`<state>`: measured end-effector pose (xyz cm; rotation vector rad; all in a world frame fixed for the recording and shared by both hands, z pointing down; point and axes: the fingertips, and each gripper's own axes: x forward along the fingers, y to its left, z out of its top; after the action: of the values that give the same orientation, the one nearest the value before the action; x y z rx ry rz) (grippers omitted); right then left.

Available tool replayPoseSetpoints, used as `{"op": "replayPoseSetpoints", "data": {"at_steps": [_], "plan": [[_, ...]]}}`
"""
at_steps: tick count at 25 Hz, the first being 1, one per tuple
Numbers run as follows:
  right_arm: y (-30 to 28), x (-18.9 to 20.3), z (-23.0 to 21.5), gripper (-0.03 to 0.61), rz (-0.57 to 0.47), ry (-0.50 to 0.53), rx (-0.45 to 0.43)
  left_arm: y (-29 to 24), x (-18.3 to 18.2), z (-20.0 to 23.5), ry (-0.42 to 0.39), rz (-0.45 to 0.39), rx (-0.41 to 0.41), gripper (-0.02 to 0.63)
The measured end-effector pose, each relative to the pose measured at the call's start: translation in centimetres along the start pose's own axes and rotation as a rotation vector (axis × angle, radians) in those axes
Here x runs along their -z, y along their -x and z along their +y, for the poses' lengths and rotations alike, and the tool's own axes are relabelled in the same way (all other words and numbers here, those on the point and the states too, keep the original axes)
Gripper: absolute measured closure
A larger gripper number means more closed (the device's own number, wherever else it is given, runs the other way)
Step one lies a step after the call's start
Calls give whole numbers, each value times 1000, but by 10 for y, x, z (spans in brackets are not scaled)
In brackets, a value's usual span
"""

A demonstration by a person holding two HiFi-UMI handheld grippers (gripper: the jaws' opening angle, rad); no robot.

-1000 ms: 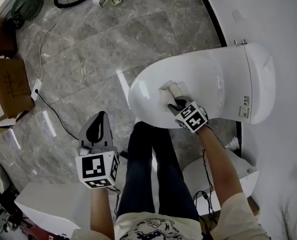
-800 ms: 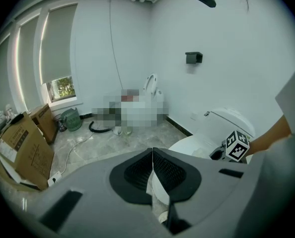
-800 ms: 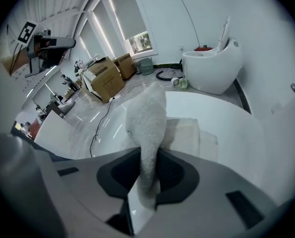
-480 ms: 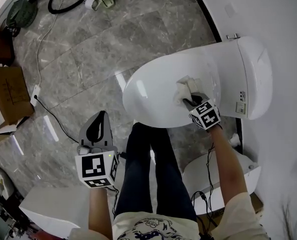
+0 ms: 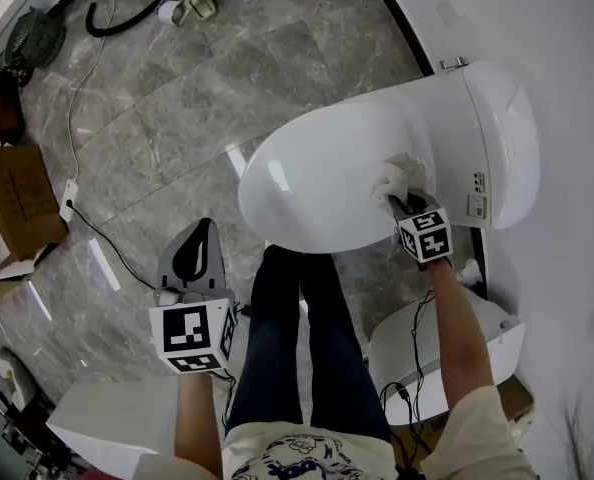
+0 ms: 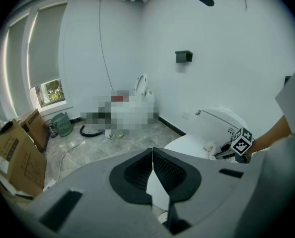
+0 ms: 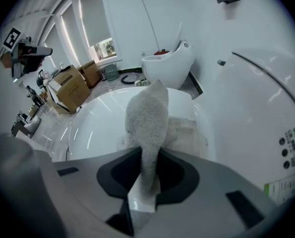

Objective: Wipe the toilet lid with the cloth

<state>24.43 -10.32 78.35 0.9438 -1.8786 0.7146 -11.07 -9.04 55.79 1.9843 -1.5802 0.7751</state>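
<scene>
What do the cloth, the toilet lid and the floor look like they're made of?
Cloth: soft, nubby pile, likely microfibre or terry; its surface looks fuzzy and it folds limply.
Lid: glossy white, hard plastic or ceramic; it shows sharp highlights.
Floor: polished grey veined tiles, marble or marble-look; grout lines and glare streaks show.

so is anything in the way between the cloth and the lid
Nothing visible. The right gripper is shut on the cloth, which rests directly on the lid near its rear; the rest of the lid is bare.
</scene>
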Motion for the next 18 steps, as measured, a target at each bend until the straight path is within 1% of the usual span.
{"op": "replayPoseSetpoints", "data": {"at_steps": [6,13,18], "plan": [[10,23,-14,508,-3,-98,102,-1,-1,-2,-7,-3,9,604],[15,38,-18,508,-24,-228,213,1,5,-2,2,0,13,604],[18,47,-16,508,-59,-366,324,3,8,3,12,1,7,604]]}}
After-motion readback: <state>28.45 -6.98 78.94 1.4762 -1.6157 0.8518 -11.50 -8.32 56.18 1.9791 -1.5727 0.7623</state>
